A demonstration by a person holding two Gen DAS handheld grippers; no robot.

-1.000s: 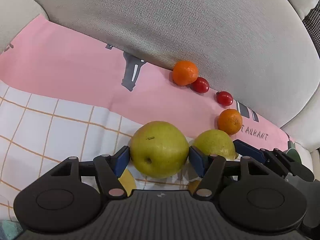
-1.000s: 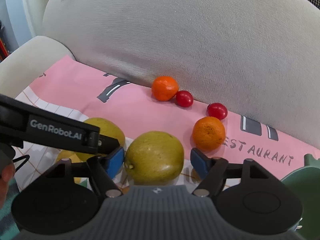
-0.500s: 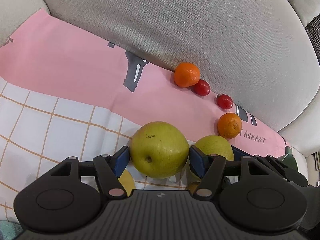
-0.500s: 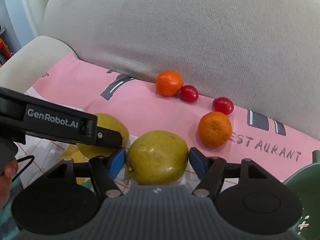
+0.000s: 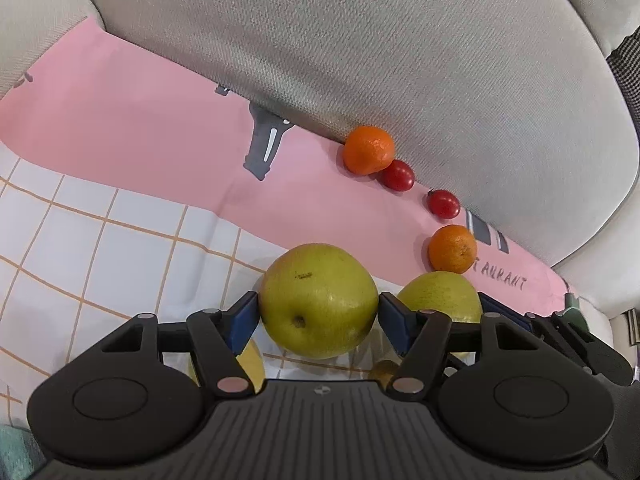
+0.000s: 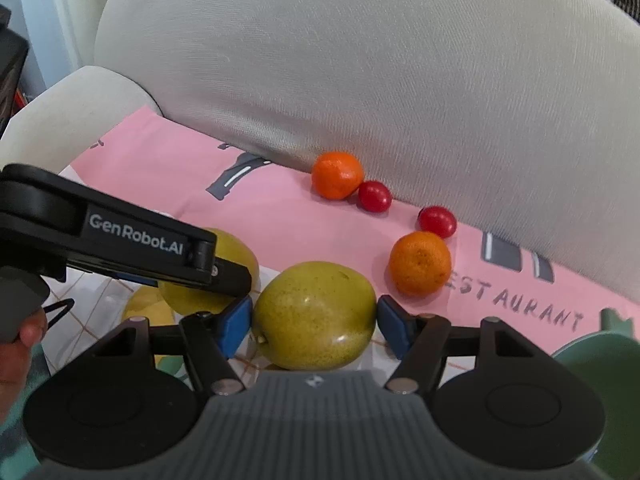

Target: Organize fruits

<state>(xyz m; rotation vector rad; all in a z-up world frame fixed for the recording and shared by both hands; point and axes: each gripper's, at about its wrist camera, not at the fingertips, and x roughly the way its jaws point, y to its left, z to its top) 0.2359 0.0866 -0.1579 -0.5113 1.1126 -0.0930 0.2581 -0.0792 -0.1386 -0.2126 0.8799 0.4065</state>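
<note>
Grey sofa backrest (image 5: 400, 60) fills the top of both views, with a pink and white checked cloth (image 5: 120, 128) spread on the seat below it. Left gripper (image 5: 318, 316) is clenched on a yellow-green pear (image 5: 318, 300), blue pads touching both its sides. Right gripper (image 6: 315, 320) likewise grips a second pear (image 6: 315, 316) between its blue pads; from the left wrist this second pear sits just right of the first. Green bowl (image 6: 600, 364) shows at the lower right edge of the right wrist view. Far orange (image 5: 369, 150) lies against the backrest on the pink strip, touching a cherry tomato (image 5: 397, 175). Near orange (image 5: 453, 249) lies on the pink strip just behind the second pear, with another cherry tomato (image 5: 443, 203) just beyond it. A yellow fruit (image 6: 146, 312) is partly hidden under the left gripper; cannot tell what kind.
</note>
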